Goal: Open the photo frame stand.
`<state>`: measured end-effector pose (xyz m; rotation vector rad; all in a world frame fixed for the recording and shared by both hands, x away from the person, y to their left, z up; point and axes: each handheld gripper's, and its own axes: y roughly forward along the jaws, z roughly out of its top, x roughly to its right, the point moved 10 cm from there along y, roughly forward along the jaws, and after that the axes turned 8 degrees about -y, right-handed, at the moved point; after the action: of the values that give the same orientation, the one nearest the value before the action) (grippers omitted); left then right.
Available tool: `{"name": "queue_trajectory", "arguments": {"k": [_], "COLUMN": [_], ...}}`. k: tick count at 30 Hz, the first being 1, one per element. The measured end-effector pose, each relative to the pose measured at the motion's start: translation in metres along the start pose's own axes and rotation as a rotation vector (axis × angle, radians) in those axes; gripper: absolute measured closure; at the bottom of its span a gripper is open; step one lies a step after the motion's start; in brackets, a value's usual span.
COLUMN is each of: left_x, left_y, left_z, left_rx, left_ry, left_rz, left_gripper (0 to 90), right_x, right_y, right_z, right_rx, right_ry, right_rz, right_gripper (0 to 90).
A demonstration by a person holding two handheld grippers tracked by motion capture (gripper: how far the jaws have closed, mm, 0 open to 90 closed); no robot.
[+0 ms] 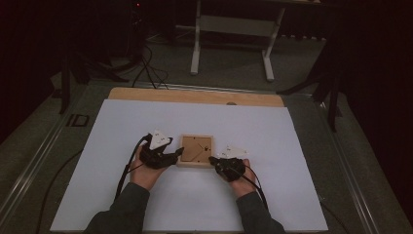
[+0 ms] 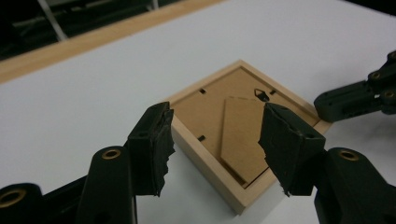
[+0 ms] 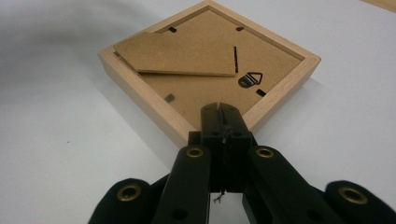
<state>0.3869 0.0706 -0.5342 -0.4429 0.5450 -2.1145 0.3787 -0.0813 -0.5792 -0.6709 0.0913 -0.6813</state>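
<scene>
Left hand-held gripper (image 2: 215, 144) gapes around the square wooden frame's (image 2: 233, 140) corner; right hand-held gripper (image 3: 223, 122) pinched closed.

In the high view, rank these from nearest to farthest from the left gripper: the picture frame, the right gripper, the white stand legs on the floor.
1. Picture frame: just right of the left gripper.
2. Right gripper: at the frame's other side.
3. White stand legs: on the floor beyond the table's far edge.

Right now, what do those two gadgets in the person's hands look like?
Both the left gripper and right gripper are black plastic, each with two jaws, brass-coloured rivets, a pale three-cornered plate on top and a black cable trailing back. The person wears dark grey sleeves.
</scene>
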Motion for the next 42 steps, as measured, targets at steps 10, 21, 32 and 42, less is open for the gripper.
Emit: {"name": "queue_trajectory", "arguments": {"k": [10,21,32,42], "left_x": [0.017,0.022,0.022,0.022], "left_y": [0.025,0.047,0.055,0.052], "left_z": [-0.008,-0.016,-0.026,-0.028], "left_rx": [-0.064,-0.125,-0.175,-0.184], "left_ry": [0.041,0.071,0.071,0.044], "left_rz": [-0.024,-0.01,-0.006,-0.035], "left_gripper": [42.6,41.7,44.8,49.5], "right_x": [0.0,0.0,0.0,0.0], "right_y": [0.0,0.0,0.0,0.0], "right_z": [0.0,0.0,0.0,0.0], "right_rx": [-0.001,0.0,0.003,0.004], "right_ry": [-0.001,-0.005,-0.004,-0.002], "right_rz": [-0.001,0.002,0.005,0.007], "right_gripper": [89.6,89.6,89.6,89.6]}}
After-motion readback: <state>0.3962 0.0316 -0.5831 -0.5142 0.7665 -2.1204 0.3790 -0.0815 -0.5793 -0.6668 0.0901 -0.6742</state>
